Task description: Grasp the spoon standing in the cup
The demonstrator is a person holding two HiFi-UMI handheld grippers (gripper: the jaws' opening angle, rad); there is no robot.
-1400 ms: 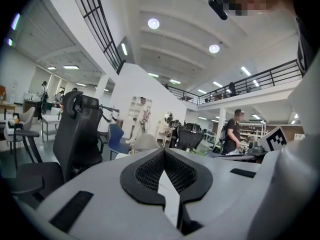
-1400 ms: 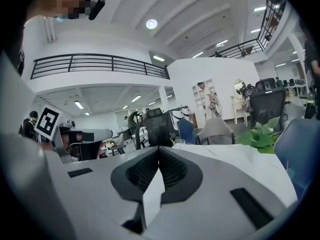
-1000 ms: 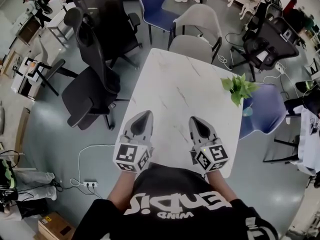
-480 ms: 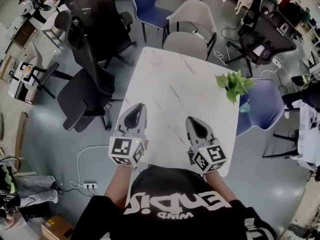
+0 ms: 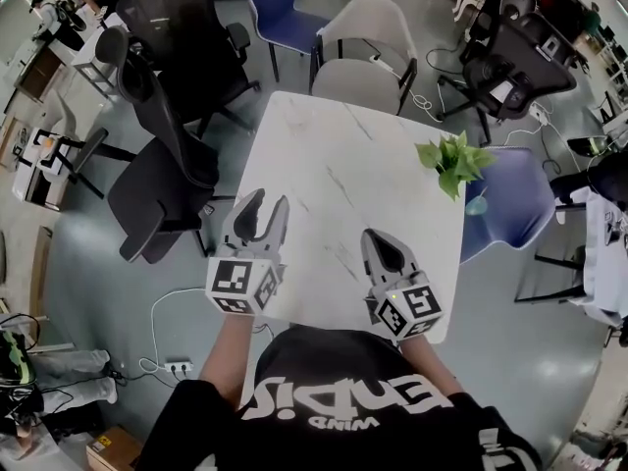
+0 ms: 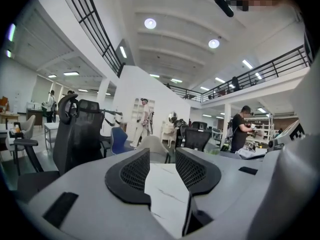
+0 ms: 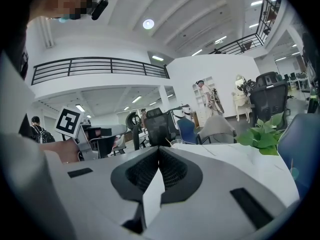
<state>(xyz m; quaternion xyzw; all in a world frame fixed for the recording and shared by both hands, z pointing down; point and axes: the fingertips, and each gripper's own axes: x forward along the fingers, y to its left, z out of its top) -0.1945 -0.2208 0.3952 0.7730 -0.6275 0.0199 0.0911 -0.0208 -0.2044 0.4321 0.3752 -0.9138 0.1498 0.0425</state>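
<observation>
Cup point(image 7: 176, 143) and spoon point(image 7: 168, 140) only really show up in the right gripper view. It's a small clear cup way over at the far side of the white marble table point(image 5: 353, 155). It sits just above the tips of the right gripper point(image 7: 159, 150), a hair right of centre in the frame. What I take to be the spoon is a thin handle poking up out of the cup and leaning toward the left of the frame, so its long axis is near upright with a bit of tilt. It's too tiny to say more. I honestly can't pick the cup out in the head view, and the left gripper view doesn't show it either.

The bit the next move hangs on is that the cup is well ahead of both tongs, across the table, and lines up almost dead ahead of the right one. Which hand is truly nearer, I can't tell.

As for the tongs, the left gripper point(image 5: 271, 200) is at the table's near left edge. Its jaws have just been opening and now stand wide apart, with only bare tabletop showing between them. The right gripper has its jaws pressed together tip to tip, with nothing in them.

My guess is the open left one is being readied. It'd have to reach far forward and bracket that handle from the sides without knocking the cup over.
</observation>
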